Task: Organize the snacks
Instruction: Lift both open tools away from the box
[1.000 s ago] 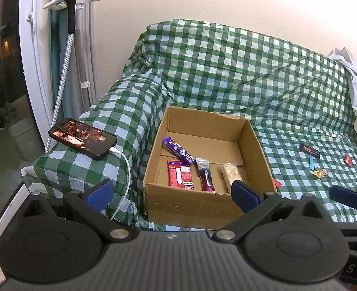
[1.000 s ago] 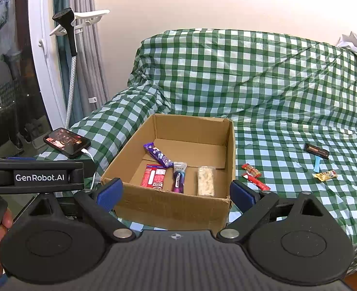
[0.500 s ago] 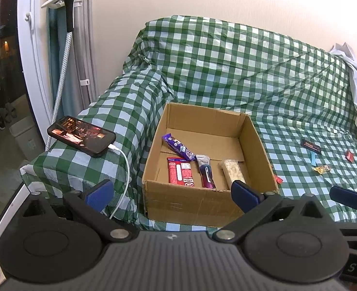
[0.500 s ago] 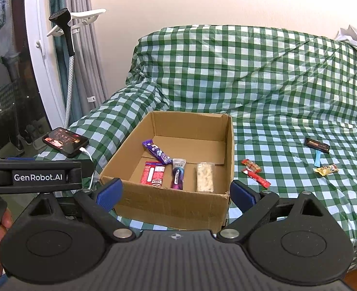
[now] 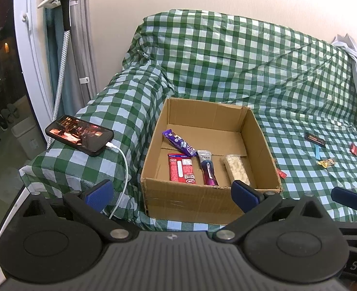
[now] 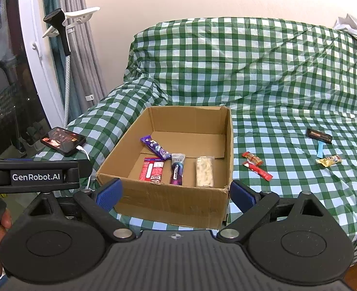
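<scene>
Right wrist view: my box (image 6: 173,196) holds four snacks; more lie on the checked sofa (image 6: 287,92). Both tongs (image 6: 176,191) (image 5: 171,192) wide, empty.

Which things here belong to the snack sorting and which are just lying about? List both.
Belong to the job:
cardboard box
purple bar
red packet
white bar
red sticks
dark bar
yellow wrapper

Just lying about:
phone
white cable
</scene>
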`<state>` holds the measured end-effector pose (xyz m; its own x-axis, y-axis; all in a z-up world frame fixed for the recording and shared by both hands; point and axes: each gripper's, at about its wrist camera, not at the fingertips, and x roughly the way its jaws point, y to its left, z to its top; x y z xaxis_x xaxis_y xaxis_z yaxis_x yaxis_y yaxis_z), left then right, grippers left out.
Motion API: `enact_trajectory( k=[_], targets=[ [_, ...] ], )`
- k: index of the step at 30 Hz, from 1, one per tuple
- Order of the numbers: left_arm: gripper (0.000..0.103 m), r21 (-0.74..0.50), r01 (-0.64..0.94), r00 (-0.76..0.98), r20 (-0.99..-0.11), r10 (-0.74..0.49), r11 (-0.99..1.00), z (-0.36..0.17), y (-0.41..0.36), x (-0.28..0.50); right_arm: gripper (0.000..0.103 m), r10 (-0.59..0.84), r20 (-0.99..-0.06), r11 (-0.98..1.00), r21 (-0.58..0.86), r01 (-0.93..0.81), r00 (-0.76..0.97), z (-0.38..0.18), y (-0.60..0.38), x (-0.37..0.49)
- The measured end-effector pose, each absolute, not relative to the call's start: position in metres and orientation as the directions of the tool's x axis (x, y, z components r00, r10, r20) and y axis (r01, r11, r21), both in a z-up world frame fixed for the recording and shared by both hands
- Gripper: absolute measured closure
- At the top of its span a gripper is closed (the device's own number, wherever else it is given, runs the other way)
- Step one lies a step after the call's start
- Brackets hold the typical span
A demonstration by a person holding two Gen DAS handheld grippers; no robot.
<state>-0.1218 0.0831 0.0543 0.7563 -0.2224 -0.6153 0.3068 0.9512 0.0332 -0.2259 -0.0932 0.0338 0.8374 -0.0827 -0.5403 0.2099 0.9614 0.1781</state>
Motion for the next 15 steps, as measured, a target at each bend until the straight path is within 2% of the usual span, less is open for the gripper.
enact_trajectory(
  k=[15],
  targets=[
    [0.0,0.106,0.354,0.733,-0.649,-0.205,0.929,0.048,0.038,-0.113,0.008,-0.098,-0.556,0.911,0.283,0.299,0.825,0.015,-0.137,-0.228]
  ],
)
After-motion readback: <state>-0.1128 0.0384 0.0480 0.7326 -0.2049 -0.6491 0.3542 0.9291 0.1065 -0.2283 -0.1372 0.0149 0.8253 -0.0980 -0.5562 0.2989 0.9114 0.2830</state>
